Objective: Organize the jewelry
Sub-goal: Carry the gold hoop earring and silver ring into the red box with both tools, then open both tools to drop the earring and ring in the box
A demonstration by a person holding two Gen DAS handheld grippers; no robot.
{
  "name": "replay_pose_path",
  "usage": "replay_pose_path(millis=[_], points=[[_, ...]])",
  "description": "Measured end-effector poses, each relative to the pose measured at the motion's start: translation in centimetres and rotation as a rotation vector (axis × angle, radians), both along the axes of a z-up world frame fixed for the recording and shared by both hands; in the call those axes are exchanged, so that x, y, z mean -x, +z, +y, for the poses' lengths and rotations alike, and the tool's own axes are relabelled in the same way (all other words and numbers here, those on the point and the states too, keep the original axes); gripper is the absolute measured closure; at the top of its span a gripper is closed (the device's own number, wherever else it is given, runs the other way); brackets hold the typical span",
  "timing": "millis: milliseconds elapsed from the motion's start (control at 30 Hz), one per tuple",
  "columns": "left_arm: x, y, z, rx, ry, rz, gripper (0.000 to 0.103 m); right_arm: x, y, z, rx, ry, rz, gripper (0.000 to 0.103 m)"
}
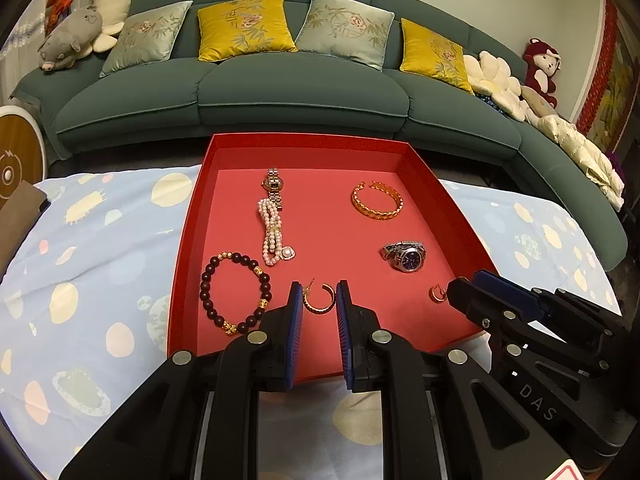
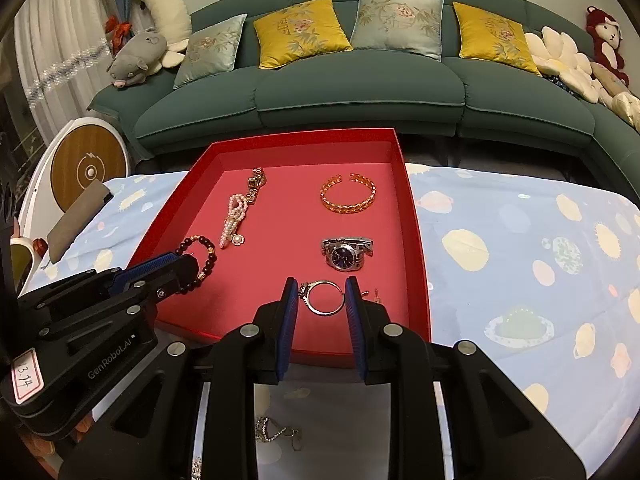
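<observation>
Two grippers work over the red tray [image 1: 192, 216], which already holds watches and bracelets. Left gripper [image 1: 319, 294] brackets a gold hoop earring [image 1: 319, 299] between its blue pads; the pads touch the hoop's sides or very nearly, though whether it is lifted or lying on the tray floor I cannot tell. Right gripper [image 2: 321, 298] likewise closes narrowly around a silver stone-set ring [image 2: 322, 297], near the tray's front edge and just short of the blue-dial watch [image 2: 347, 253]. Judged step: placing small pieces in the tray. Next move calls for parting the pads gently and withdrawing clear. A tangled chain [image 2: 276, 430] lies below the right gripper, outside the tray.
</observation>
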State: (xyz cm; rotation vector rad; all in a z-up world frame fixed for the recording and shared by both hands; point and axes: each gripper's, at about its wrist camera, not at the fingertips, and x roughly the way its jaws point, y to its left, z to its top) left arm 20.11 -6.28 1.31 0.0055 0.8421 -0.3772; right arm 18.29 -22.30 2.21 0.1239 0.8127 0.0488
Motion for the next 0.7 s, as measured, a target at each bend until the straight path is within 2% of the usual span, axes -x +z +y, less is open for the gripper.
replay_pose_path(millis=[700], points=[[-0.28,-0.12,0.05,-0.004,0.004,0.006,0.089,-0.06,-0.28,0.44,0.002,0.009,0.004,0.080]])
